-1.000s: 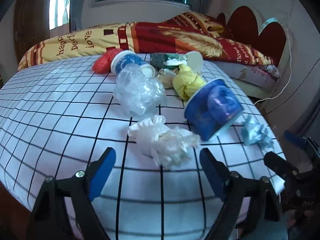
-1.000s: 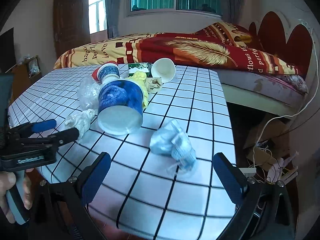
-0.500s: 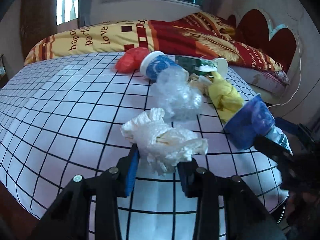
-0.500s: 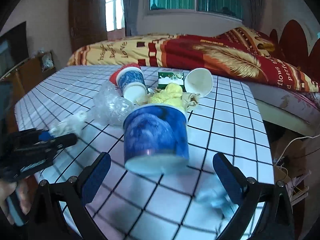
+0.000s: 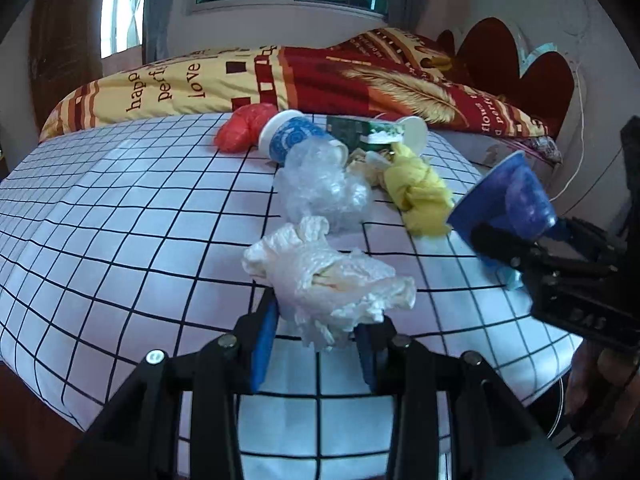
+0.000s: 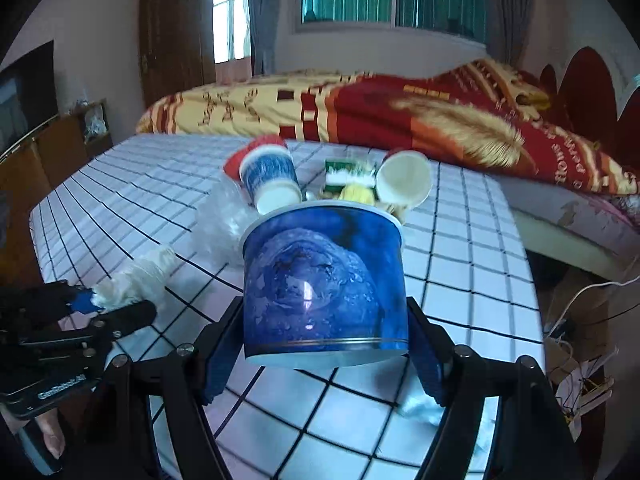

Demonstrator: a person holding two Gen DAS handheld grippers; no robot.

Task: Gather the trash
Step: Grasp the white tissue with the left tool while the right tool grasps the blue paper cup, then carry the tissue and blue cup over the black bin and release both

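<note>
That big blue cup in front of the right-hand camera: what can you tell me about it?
The big blue cup looks like glossy printed paper, dark blue with a marbled purple pattern and a white rim. It is tipped, base toward the camera and mouth pointing away toward the other litter, over the checked tablecloth. It sits between the right gripper fingers, whose jaws are closing on its sides near the base. Whether it rests on the cloth cannot be told.
</note>
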